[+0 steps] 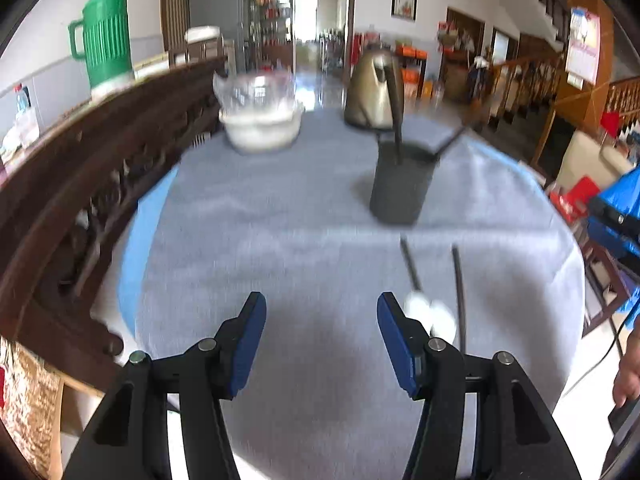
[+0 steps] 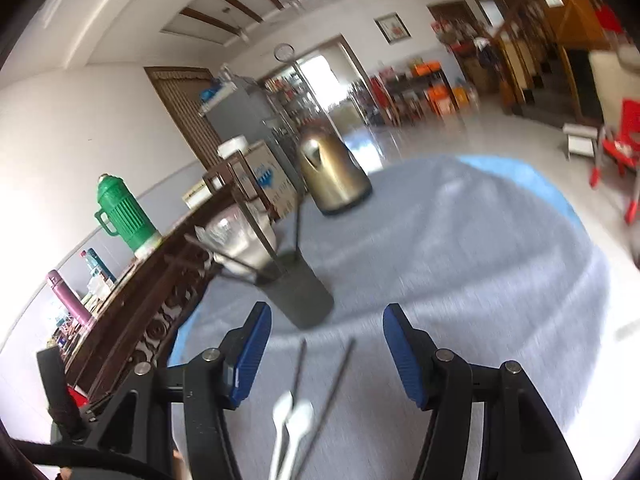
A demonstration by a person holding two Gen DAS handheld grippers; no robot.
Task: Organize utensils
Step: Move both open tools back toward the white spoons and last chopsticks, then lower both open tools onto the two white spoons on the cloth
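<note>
Here we see the loose utensils (image 2: 304, 396) on the cloth just in front of the dark holder (image 2: 298, 296), long axes pointing toward it. They lie between the parted, empty jaws of the right gripper (image 2: 326, 356), which tilts downward (nearer). The left gripper (image 1: 320, 340), also apart, has them beside its right finger.

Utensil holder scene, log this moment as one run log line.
left gripper: open, empty | right gripper: open, empty | utensil holder: upright, utensils inside | loose utensils: on tablecloth, near right gripper

Utensils (image 2: 316, 384) before holder (image 2: 298, 292), on table (image 2: 480, 280)
</note>
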